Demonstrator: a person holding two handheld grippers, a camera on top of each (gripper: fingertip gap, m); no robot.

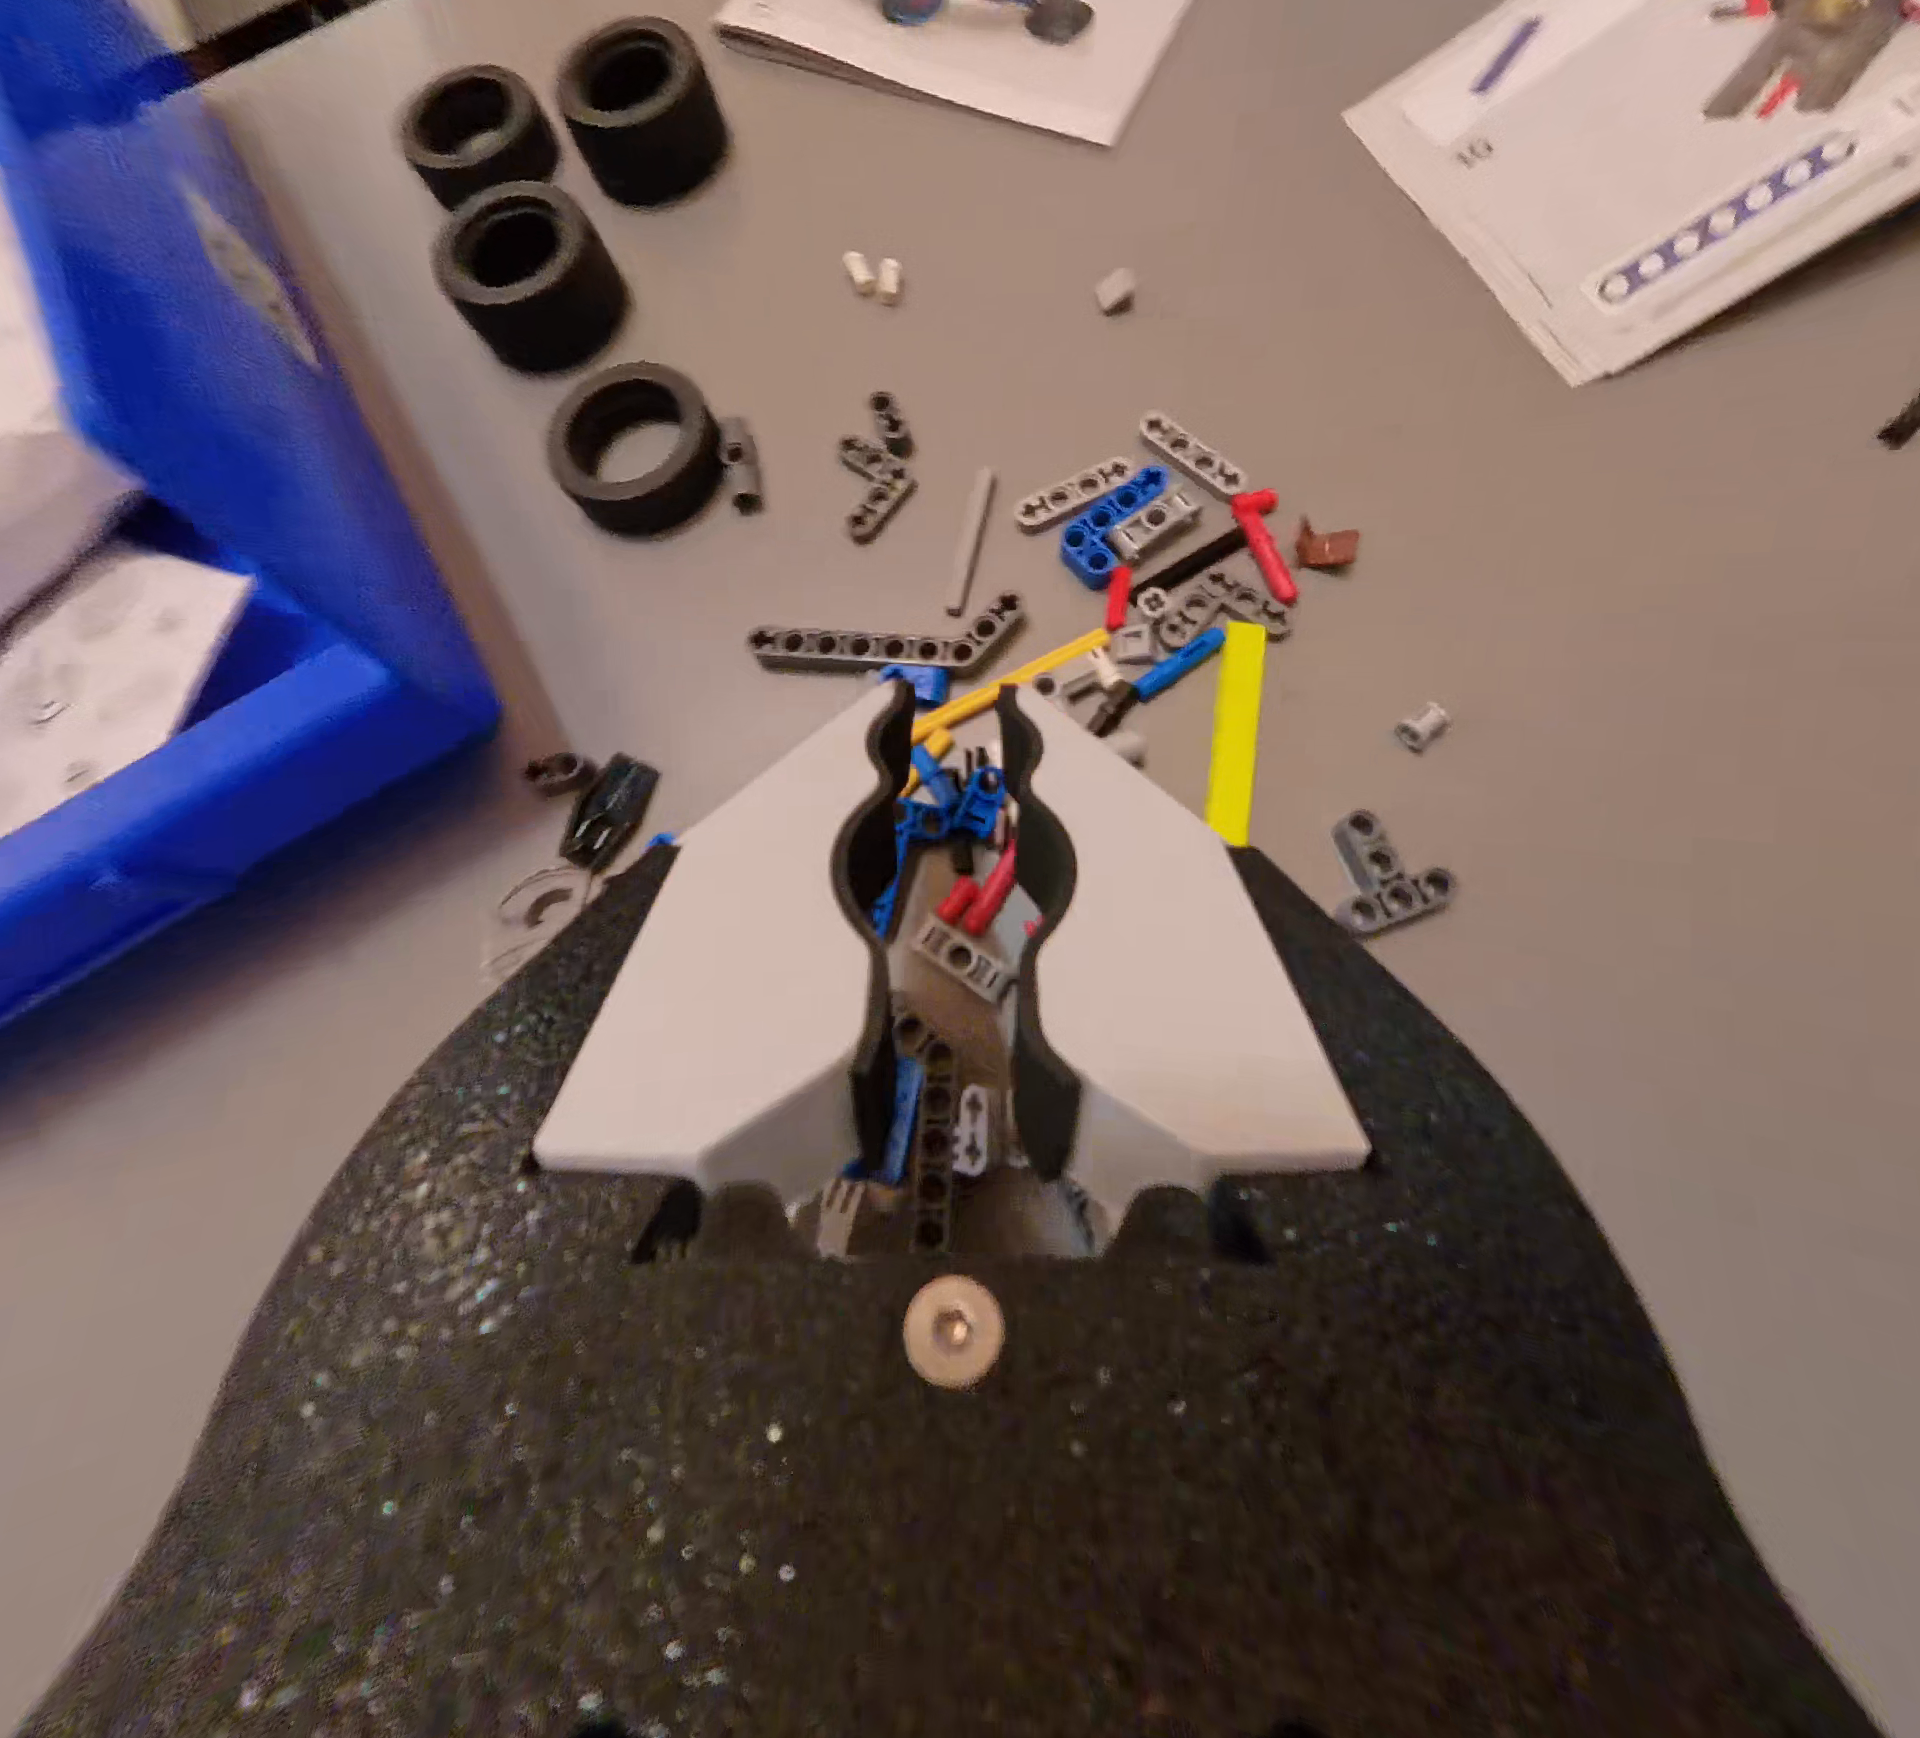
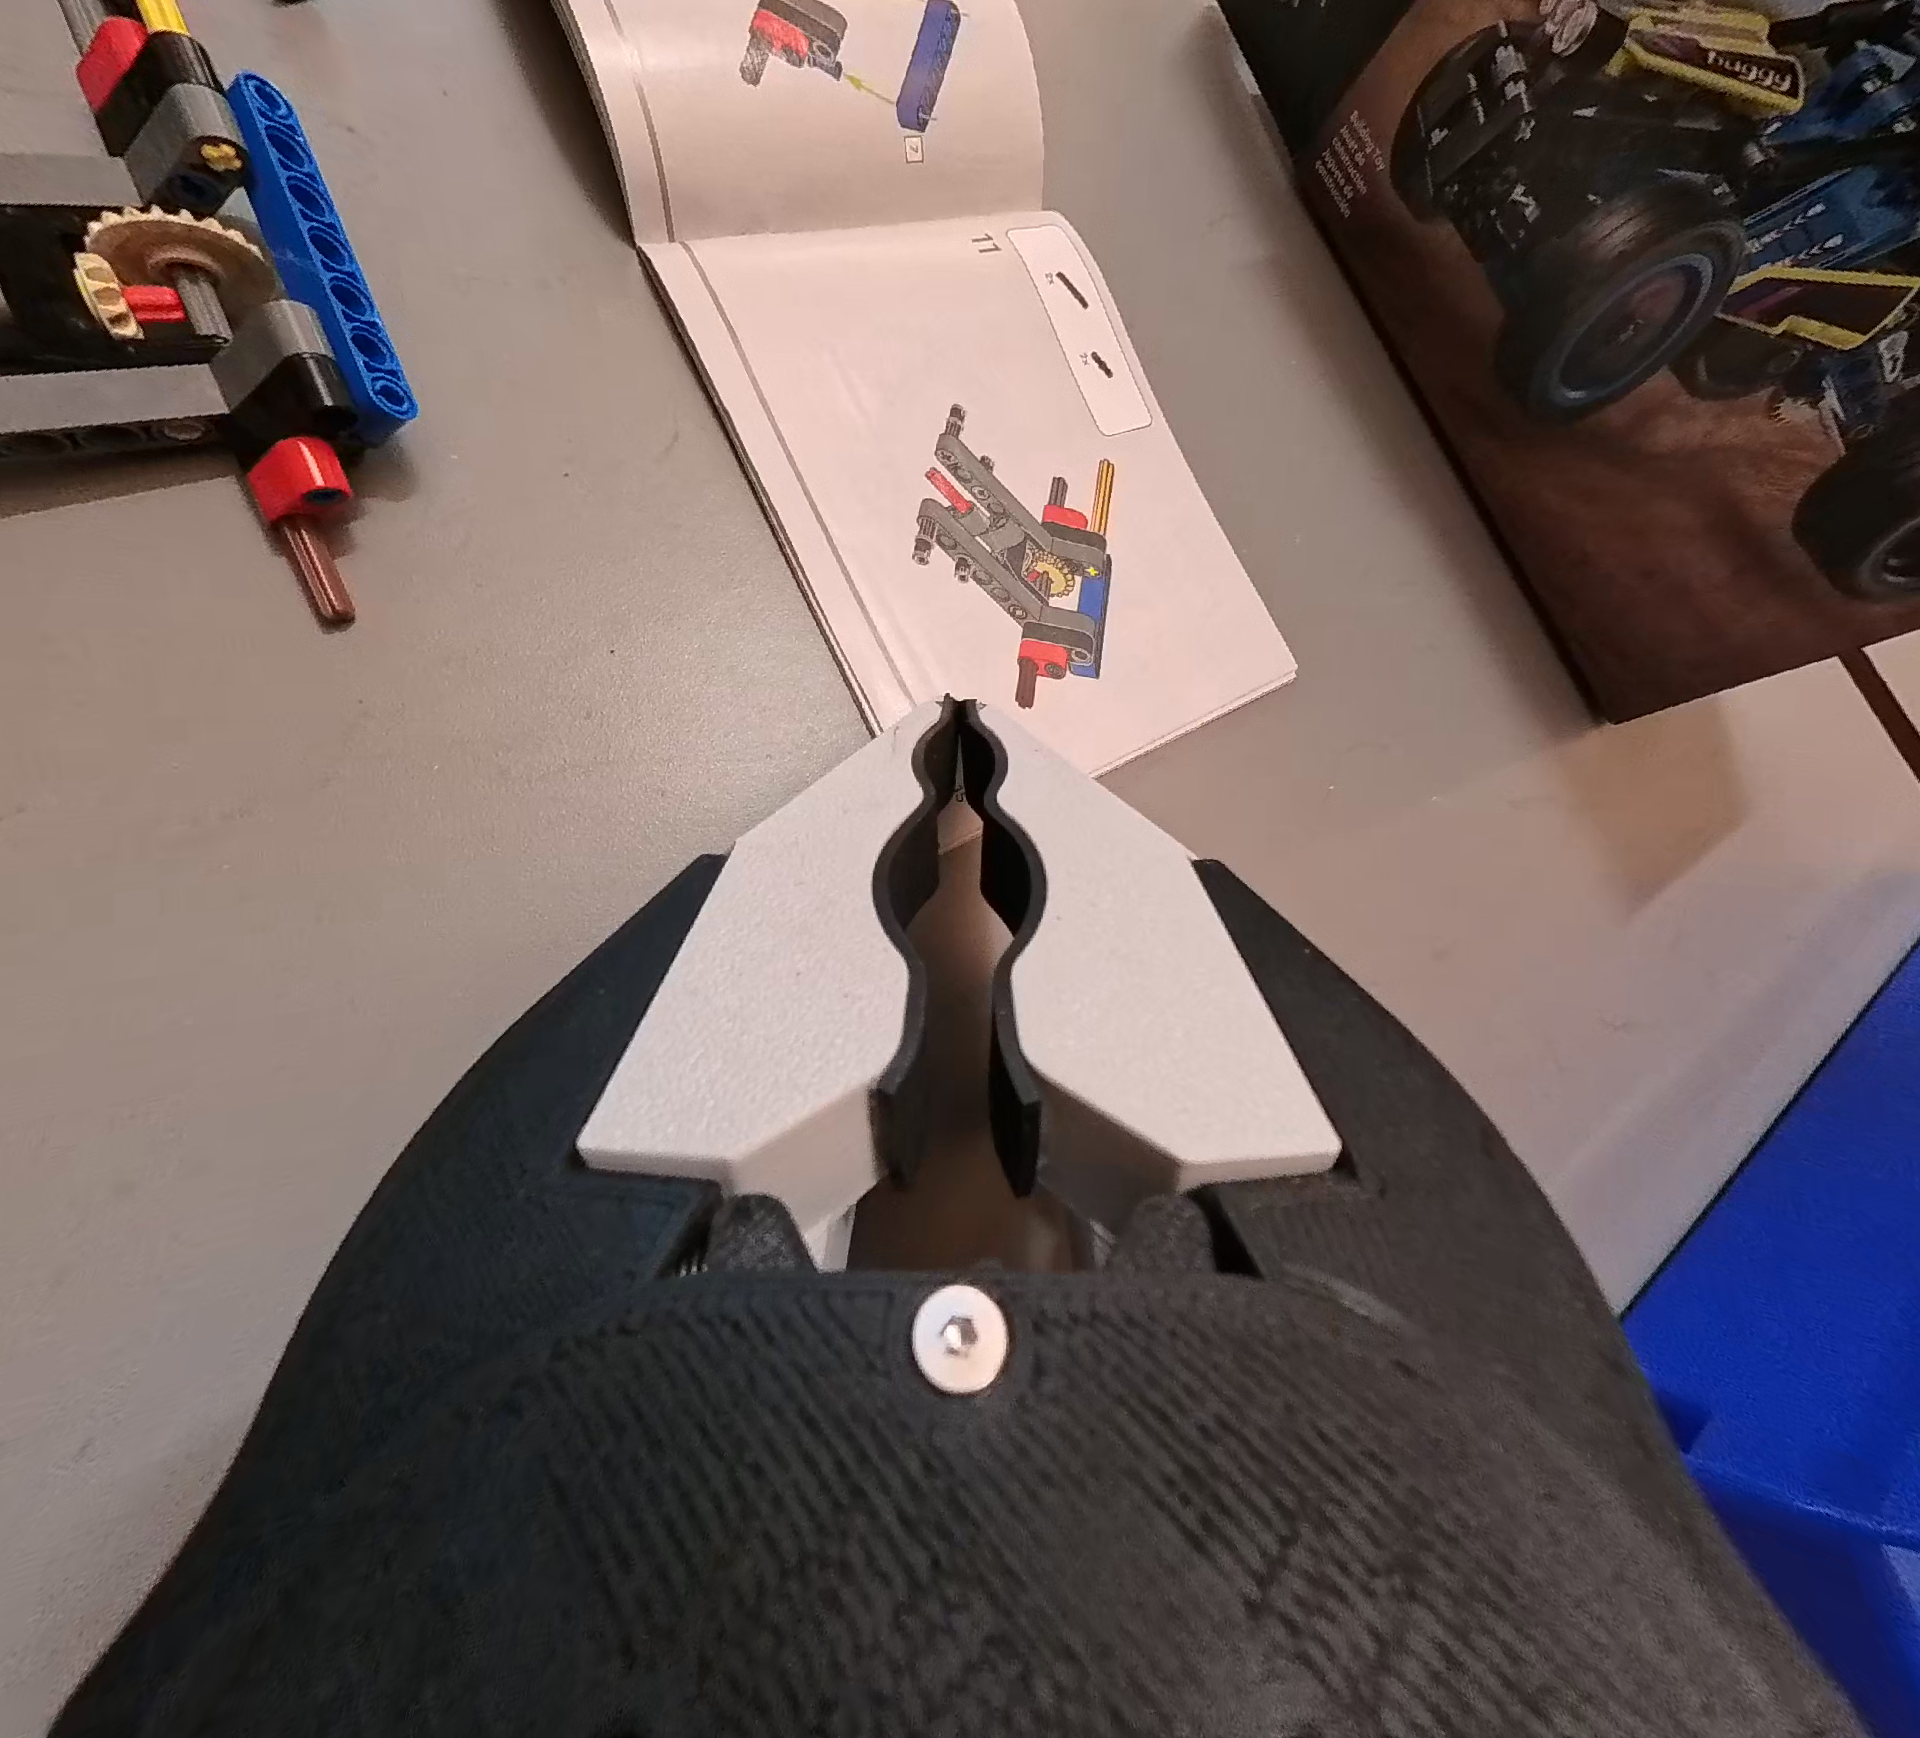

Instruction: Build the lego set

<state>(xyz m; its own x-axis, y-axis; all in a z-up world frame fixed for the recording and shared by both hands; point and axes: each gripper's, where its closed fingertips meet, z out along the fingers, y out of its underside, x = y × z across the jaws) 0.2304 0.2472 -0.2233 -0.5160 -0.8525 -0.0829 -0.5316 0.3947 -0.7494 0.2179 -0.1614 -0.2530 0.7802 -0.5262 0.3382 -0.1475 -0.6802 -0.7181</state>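
Black tyres [image 1: 566, 234], blue bin [image 1: 208, 400], yellow beam [image 1: 1236, 727] on grey table [image 1: 1558, 649]; blue beam [image 2: 322, 260], red bush [image 2: 299, 476], tan gear [image 2: 171, 244].

Matt grey tabletop [image 1: 1558, 649]; rubbery black tyres [image 1: 530, 275]; glossy plastic pieces [image 1: 1143, 566]; paper booklet [image 2: 935, 441]; smooth grey fingers [image 2: 790, 982] with rough black housing.

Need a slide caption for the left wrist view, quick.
Open left gripper hovers over scattered lego pieces, four black tires beyond.
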